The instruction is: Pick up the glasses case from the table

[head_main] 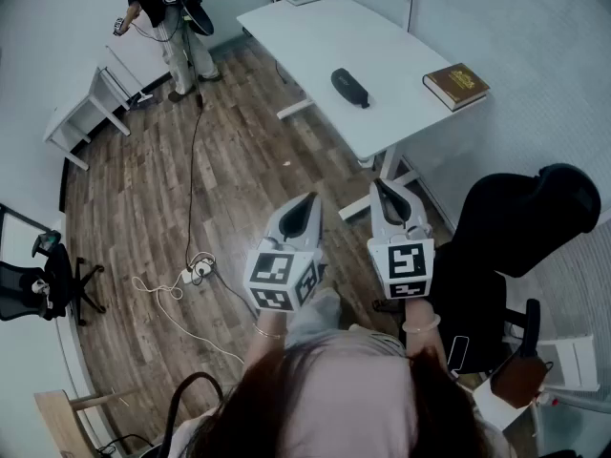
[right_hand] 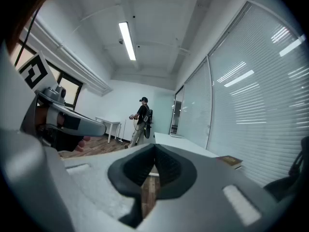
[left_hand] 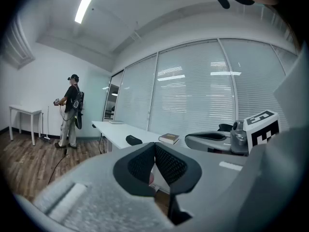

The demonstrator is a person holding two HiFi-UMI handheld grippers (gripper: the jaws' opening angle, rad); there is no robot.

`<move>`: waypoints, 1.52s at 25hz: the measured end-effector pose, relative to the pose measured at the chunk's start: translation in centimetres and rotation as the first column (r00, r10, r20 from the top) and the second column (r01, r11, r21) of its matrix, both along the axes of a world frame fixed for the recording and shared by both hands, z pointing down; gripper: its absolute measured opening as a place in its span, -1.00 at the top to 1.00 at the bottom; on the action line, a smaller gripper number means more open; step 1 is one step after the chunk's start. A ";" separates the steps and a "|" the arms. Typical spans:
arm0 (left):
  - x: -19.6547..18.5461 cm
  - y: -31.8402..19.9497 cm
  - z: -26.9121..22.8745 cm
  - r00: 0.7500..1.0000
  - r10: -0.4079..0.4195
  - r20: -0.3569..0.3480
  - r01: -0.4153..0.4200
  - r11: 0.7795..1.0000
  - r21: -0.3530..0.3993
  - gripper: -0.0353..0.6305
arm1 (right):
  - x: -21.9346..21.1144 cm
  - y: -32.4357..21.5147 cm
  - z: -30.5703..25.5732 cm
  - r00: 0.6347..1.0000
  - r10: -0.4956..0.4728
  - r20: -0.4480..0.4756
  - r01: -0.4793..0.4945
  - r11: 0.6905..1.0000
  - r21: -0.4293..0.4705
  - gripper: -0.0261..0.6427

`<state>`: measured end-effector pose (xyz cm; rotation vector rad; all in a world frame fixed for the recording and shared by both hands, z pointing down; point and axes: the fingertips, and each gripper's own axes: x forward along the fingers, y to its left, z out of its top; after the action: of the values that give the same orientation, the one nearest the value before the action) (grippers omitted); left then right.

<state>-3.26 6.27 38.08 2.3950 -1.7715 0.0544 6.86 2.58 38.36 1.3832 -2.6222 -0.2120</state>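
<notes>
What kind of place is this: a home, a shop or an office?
Most likely an office or work room. A long white desk stands on wood-look flooring, a black office chair is near it, and glass walls with blinds line one side.

On the long white table (head_main: 382,51) the dark oblong glasses case (head_main: 349,87) lies mid-top, with the brown hardcover book (head_main: 456,86) well apart to its right, a black office chair (head_main: 520,222) off the table's near end, and a standing person (head_main: 162,17) on the wooden plank floor (head_main: 239,179) beyond, far left.
</notes>
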 end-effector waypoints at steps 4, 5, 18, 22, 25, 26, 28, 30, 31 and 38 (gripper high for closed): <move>-0.4 -0.3 0.2 1.000 0.009 -0.001 -0.009 1.000 -0.004 0.87 | -0.5 -0.3 -0.1 0.999 0.004 0.032 -0.004 1.000 0.000 0.91; -0.5 -0.4 0.3 1.000 0.012 -0.001 -0.012 1.000 -0.006 0.87 | -0.6 -0.3 -0.1 0.999 0.004 0.033 -0.004 1.000 0.000 0.91; -2.0 -4.3 0.5 0.999 0.041 -0.002 -0.041 0.999 -0.008 0.87 | -2.4 -3.7 0.4 0.997 0.005 0.083 -0.003 1.000 -0.015 0.91; -2.6 -5.8 0.5 0.998 0.057 -0.001 -0.057 0.998 -0.009 0.87 | -3.2 -5.2 0.6 0.997 0.012 0.078 -0.010 1.000 -0.025 0.91; -3.2 -7.3 0.4 0.998 0.064 -0.005 -0.064 0.998 -0.003 0.87 | -3.9 -6.6 0.6 0.997 0.017 0.078 -0.015 1.000 -0.025 0.91; -3.3 -7.7 0.4 0.998 0.066 -0.007 -0.066 0.998 -0.003 0.87 | -4.1 -7.1 0.6 0.997 0.019 0.079 -0.017 1.000 -0.026 0.91; -3.5 -8.6 0.5 0.997 0.074 -0.009 -0.074 0.997 -0.004 0.87 | -4.3 -7.9 0.7 0.996 0.027 0.080 -0.025 0.999 -0.032 0.91; -3.8 -9.4 0.6 0.996 0.083 -0.011 -0.083 0.997 -0.005 0.87 | -4.6 -8.8 0.8 0.997 0.037 0.073 -0.034 0.999 -0.035 0.91; -4.0 -9.9 0.6 0.996 0.086 -0.012 -0.087 0.996 -0.005 0.87 | -4.8 -9.3 0.9 0.997 0.041 0.064 -0.039 0.999 -0.036 0.91; -5.6 -13.4 0.3 0.994 0.110 -0.011 -0.110 0.994 0.003 0.87 | -6.3 -12.0 1.3 0.997 0.063 0.055 -0.060 0.997 -0.050 0.91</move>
<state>-8.89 -7.09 38.34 2.4879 -1.6351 0.0521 0.58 -9.41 39.64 1.4723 -2.6067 -0.1029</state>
